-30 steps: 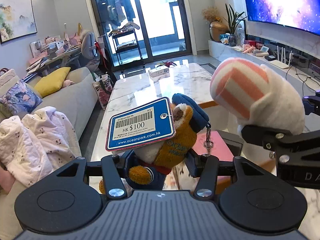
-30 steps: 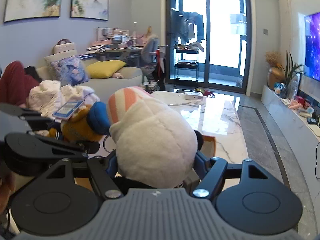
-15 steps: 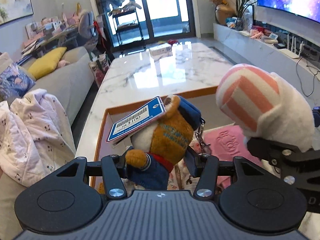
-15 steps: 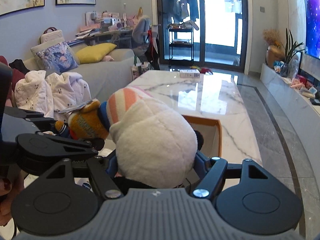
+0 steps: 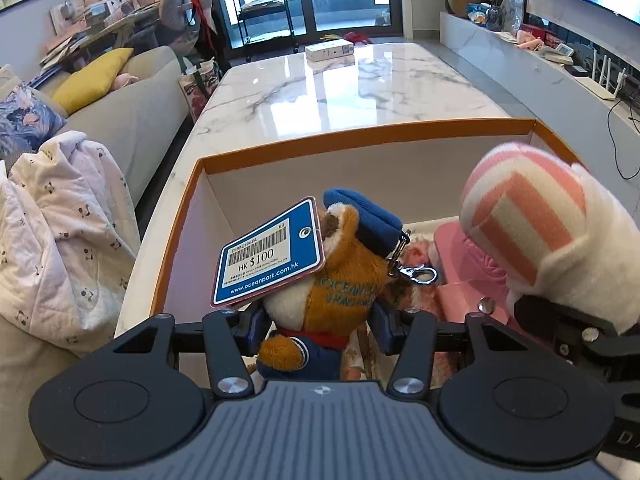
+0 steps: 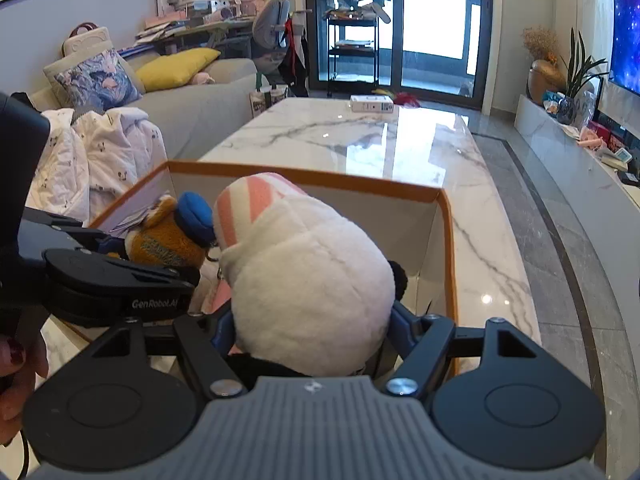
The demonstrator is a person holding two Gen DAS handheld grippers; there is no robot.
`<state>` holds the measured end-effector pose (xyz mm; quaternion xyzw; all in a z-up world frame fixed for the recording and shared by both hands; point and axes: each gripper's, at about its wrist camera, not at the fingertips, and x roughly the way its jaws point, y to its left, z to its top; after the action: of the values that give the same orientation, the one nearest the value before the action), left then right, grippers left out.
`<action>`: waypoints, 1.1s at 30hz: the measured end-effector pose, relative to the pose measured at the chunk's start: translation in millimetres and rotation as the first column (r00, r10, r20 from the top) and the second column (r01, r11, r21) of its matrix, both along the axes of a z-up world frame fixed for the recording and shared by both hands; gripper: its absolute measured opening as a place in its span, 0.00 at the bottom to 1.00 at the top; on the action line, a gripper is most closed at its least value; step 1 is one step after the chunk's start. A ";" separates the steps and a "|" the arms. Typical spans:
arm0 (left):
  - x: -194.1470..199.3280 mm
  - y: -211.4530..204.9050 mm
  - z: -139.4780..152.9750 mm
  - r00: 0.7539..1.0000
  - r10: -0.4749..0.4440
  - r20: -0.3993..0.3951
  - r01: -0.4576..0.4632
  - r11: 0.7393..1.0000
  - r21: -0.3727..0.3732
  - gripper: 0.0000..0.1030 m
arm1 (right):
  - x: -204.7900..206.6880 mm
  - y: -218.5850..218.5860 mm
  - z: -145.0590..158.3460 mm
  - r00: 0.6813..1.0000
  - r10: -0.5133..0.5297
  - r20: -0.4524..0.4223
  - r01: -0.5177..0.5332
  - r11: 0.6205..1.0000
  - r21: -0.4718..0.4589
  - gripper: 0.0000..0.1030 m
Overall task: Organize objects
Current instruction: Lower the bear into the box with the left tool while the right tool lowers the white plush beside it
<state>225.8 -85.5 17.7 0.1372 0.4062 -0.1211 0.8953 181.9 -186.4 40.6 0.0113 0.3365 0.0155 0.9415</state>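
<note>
My left gripper (image 5: pixel 320 320) is shut on a small brown plush bear (image 5: pixel 336 280) with a blue cap, a metal clip and a blue price tag (image 5: pixel 268 252). It holds the bear over the orange-rimmed box (image 5: pixel 360 130). My right gripper (image 6: pixel 312 324) is shut on a white plush toy (image 6: pixel 308 280) with a pink-striped end, also over the box (image 6: pixel 448 240). The white plush shows in the left wrist view (image 5: pixel 536 236), and the bear in the right wrist view (image 6: pixel 168 240). Pink items (image 5: pixel 460 264) lie in the box.
The box stands on a marble table (image 5: pixel 352 80) with a small white carton (image 5: pixel 330 50) at its far end. A grey sofa (image 5: pixel 132 96) with a white blanket (image 5: pixel 52 232) runs along the left. A TV bench (image 6: pixel 580 168) lies to the right.
Both grippers have tilted down and lowered with their toys, and the orange-rimmed box now fills the view beneath them. Both stay shut on their toys.
</note>
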 end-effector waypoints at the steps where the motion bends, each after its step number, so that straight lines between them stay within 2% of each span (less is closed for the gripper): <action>1: 0.1 -0.3 0.4 1.000 0.002 -0.001 -0.002 1.000 0.000 0.57 | 0.2 1.1 -1.4 1.000 -0.001 -0.004 0.001 1.000 -0.001 0.72; 14: 10.8 8.9 -2.9 0.998 0.054 -0.036 -0.053 0.998 0.014 0.57 | -4.4 2.5 -0.3 1.000 -0.012 -0.022 0.011 1.000 -0.006 0.72; 19: 12.4 7.2 -4.4 0.998 0.057 -0.042 -0.056 0.998 0.020 0.57 | -6.6 13.8 2.1 1.000 0.026 -0.003 -0.026 0.999 -0.017 0.72; 24: 12.8 6.3 -9.0 0.997 0.062 -0.050 -0.061 0.997 0.037 0.58 | -0.9 18.5 -0.6 1.000 0.020 -0.004 -0.020 1.000 -0.004 0.73; 28: 16.2 11.4 -8.5 0.995 0.074 -0.071 -0.075 0.997 -0.004 0.57 | 2.8 19.1 -1.2 1.000 0.011 0.007 -0.011 1.000 0.012 0.73; 33: 17.4 9.1 -12.0 0.994 0.082 -0.077 -0.082 0.997 0.004 0.58 | 10.5 13.9 -2.5 1.000 -0.012 0.012 0.011 0.999 0.031 0.74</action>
<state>243.1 -76.4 5.7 0.1161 0.4459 -0.0892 0.8830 192.3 -172.5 38.1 0.0276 0.3302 0.0153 0.9434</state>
